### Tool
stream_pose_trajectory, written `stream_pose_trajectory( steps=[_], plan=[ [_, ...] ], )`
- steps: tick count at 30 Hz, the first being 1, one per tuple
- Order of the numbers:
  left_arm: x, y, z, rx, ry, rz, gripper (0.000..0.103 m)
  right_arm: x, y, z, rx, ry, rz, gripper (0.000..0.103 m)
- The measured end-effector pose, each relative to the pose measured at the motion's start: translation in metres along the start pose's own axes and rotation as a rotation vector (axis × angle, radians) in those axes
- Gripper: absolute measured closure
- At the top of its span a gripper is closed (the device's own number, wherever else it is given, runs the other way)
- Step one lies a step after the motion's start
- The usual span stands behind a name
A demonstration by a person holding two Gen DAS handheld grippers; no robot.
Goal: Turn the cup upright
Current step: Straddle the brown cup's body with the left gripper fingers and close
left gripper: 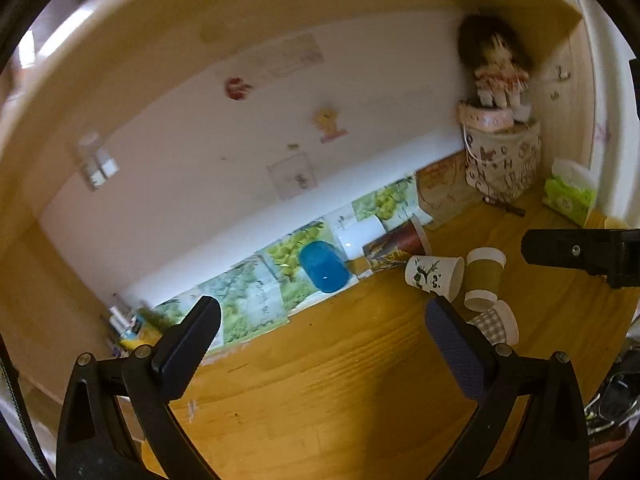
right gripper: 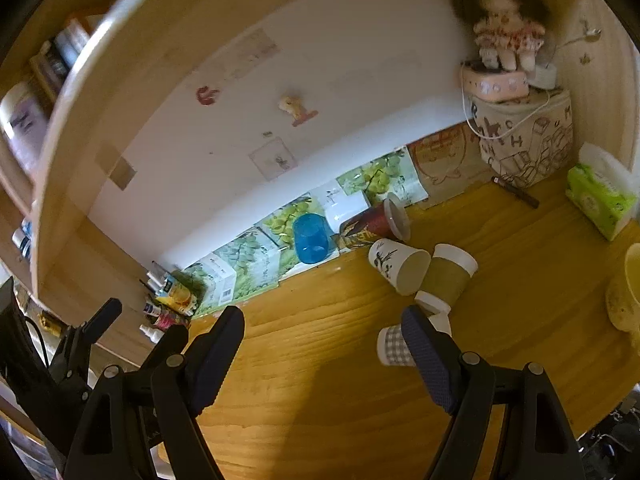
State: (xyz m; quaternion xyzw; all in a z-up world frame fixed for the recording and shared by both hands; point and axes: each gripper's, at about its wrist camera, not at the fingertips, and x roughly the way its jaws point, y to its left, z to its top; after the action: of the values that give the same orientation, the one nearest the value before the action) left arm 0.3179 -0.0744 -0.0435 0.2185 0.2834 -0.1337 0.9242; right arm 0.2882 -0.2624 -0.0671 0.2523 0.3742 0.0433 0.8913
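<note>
A wooden desk [right gripper: 340, 380] set in a pale wood alcove with a white back wall (stickers and small papers on it). Along the wall's foot, boxes printed with green grapes [right gripper: 248, 256]. Before them lie a blue plastic cup [right gripper: 310, 238] and a red-brown printed paper cup [right gripper: 374, 226], both on their sides. Nearer me, a cluster of paper cups: a white panda-print cup [left gripper: 434, 274] on its side, mouth toward the olive sleeved cup [left gripper: 484, 278] just beside it, and a checked cup [left gripper: 494, 320] lying closest to my grippers. At the right corner, a doll [right gripper: 504, 28] sits on a pink tin atop a printed fabric basket [right gripper: 528, 140]; a green tissue pack [right gripper: 600, 196] stands near the side wall.

My left hand-held gripper [left gripper: 322, 330] is spread wide above the bare desk, nothing between its fingers. My right hand-held gripper [right gripper: 324, 340] is likewise wide open and empty, its right finger [right gripper: 428, 356] overlapping the checked cup in view (contact cannot be told).
</note>
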Motion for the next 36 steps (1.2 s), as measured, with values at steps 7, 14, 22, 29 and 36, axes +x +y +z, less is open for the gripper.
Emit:
stream_pose_trajectory(
  steps=[7,14,22,29,36],
  plan=[
    [0.053,-0.01,0.02,0.102,0.07,-0.017,0.001,0.04,-0.03,0.025,0.021,0.048,0.005,0.022],
    [0.105,-0.017,0.035,0.223,0.111,-0.046,0.001,0.079,-0.058,0.044,0.007,0.084,0.034,0.022],
    [0.152,-0.029,0.039,0.38,0.127,-0.114,0.001,0.111,-0.082,0.054,0.011,0.1,0.045,0.022],
    [0.181,-0.039,0.044,0.498,0.11,-0.186,0.001,0.126,-0.094,0.056,0.013,0.112,0.041,0.022],
    [0.207,-0.043,0.047,0.556,0.069,-0.33,0.001,0.128,-0.1,0.058,-0.015,0.091,0.021,0.022]
  ],
)
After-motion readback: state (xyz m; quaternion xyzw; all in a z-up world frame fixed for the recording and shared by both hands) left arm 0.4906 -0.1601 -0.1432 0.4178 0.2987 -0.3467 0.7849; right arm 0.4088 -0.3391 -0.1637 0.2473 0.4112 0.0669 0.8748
